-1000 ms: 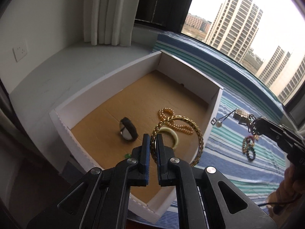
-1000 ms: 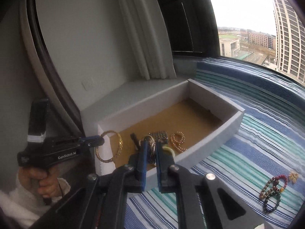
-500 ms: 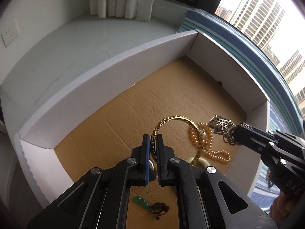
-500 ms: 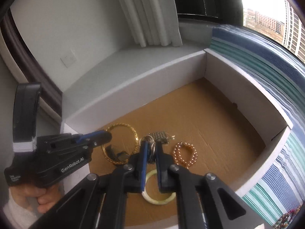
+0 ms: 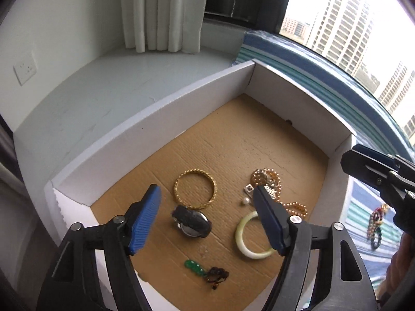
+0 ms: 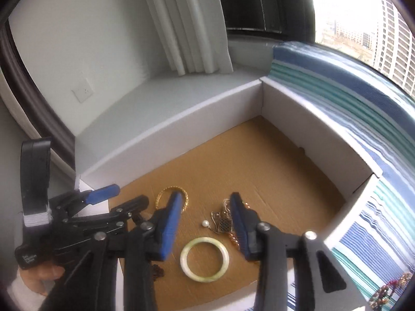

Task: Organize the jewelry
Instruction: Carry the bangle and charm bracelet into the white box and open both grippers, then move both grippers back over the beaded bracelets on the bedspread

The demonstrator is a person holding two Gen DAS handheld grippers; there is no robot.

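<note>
Beneath both tongs sits the white cardboard box (image 5: 160, 108), its brown floor holding the jewelry. The left tongs (image 5: 206, 219) and right tongs (image 6: 205, 229) have both just been opening and now stand released, with nothing clamped between their pads. The gold bangle (image 5: 195, 193) lies flat just ahead of the left tongs, the dark watch (image 5: 191, 221) between its pads, the jade bangle (image 6: 205, 259) below the right tongs, and the chain pendant with a pearl (image 6: 220, 223) by its right pad. Lifting straight up would probably avoid snagging the chain. A beaded bracelet (image 5: 376, 224) remains outside, on the striped cloth (image 6: 363, 103).
</note>
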